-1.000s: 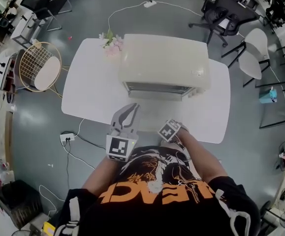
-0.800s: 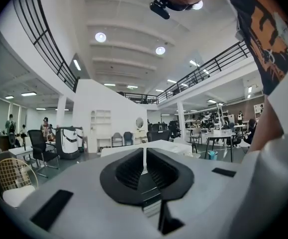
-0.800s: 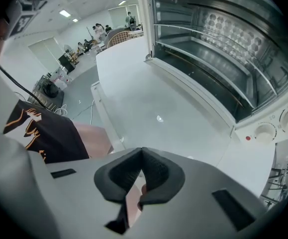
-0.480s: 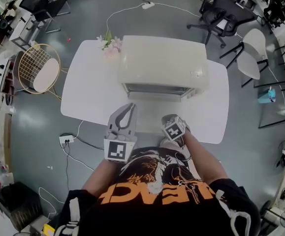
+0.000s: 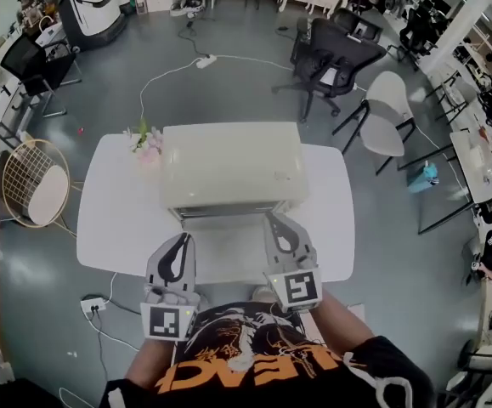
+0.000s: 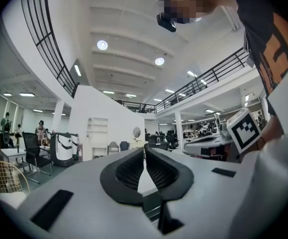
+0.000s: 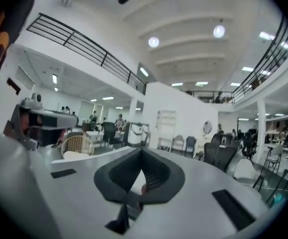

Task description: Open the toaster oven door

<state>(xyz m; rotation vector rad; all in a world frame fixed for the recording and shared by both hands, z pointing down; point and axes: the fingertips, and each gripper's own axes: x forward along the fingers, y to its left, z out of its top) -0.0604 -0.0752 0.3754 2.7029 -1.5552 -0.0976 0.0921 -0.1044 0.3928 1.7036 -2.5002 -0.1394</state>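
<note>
Left claw [image 5: 182, 240] is clenched with nothing in it: black ribbed pads [image 6: 131, 171] are pressed together. It hangs over the near table edge, short of the oven front. Right claw [image 5: 273, 218] is also closed and empty, tips just at the front of the cream boxy toaster oven [image 5: 233, 164], right of centre; contact unclear. Oven sits mid-back on the white rounded table [image 5: 110, 219], front facing the person. From above the door looks closed and no handle is gripped, so the task has barely started. Grabbing the handle and pulling the door down are both left. Pink flower bunch [image 5: 146, 141] at the oven's back-left corner. Grey floor, black office chair [image 5: 335, 53], white chair [image 5: 383, 109], gold wire chair [image 5: 26, 181], white power strip [image 5: 205, 60].
</note>
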